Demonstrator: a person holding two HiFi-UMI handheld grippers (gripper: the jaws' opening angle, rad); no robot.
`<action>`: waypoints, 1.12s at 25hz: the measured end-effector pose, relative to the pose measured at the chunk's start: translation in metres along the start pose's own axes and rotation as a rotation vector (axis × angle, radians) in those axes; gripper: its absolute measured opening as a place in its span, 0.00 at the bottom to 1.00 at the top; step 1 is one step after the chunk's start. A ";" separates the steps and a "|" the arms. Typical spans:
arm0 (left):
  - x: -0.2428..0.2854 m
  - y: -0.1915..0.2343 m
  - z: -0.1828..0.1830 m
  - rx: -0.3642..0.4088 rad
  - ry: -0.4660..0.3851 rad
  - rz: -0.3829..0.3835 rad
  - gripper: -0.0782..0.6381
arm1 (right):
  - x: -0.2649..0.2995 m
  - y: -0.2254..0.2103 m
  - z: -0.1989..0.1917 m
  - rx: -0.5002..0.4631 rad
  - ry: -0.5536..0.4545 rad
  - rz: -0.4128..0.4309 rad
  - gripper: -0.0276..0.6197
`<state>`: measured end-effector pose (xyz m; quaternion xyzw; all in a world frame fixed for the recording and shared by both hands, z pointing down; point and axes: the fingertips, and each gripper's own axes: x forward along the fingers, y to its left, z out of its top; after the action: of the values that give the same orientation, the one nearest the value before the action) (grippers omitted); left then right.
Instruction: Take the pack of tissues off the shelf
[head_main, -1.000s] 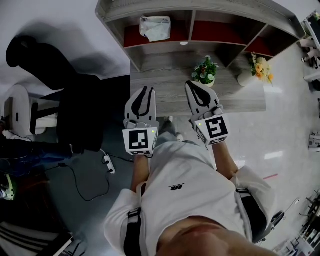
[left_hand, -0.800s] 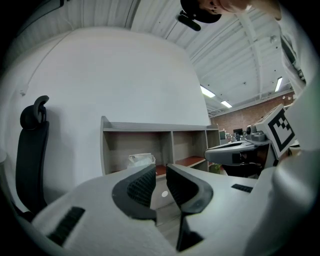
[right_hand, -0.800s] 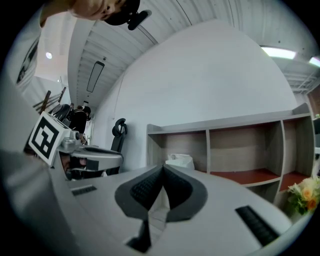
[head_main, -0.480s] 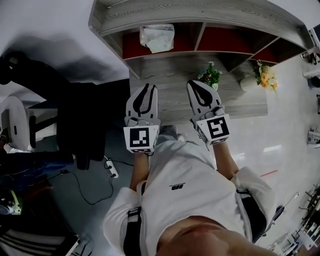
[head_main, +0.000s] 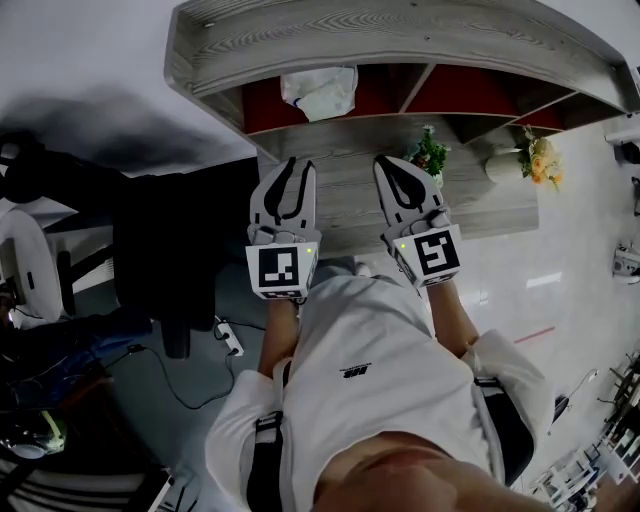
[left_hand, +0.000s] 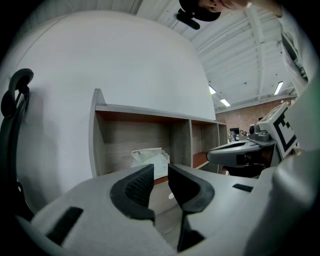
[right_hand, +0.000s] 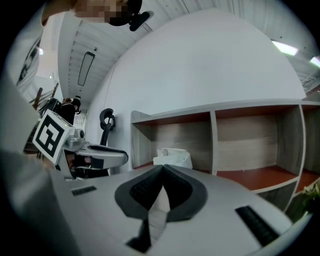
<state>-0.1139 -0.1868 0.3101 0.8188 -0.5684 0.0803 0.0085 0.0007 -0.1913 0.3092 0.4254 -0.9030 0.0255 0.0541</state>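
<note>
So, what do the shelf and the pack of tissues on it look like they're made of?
The shelf looks like matte grey wood-grain laminate board: streaked grain runs along its top, and the compartment floors are reddish-brown. Solid wood can't be ruled out. The pack of tissues seems wrapped in thin, soft whitish plastic film: it is crumpled and slumped rather than boxy.

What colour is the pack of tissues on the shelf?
White: the pack of tissues shows clearest in the head view.
</note>
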 end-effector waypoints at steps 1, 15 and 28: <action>0.003 0.002 -0.001 -0.004 0.003 -0.004 0.24 | 0.003 0.000 0.000 0.001 0.004 -0.001 0.08; 0.054 0.019 -0.020 -0.026 0.046 -0.060 0.28 | 0.038 -0.012 -0.016 0.019 0.079 -0.026 0.08; 0.091 0.027 -0.032 -0.051 0.076 -0.095 0.29 | 0.063 -0.012 -0.011 0.045 0.050 -0.010 0.08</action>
<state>-0.1123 -0.2775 0.3526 0.8408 -0.5299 0.0967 0.0547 -0.0288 -0.2460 0.3276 0.4304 -0.8984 0.0559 0.0672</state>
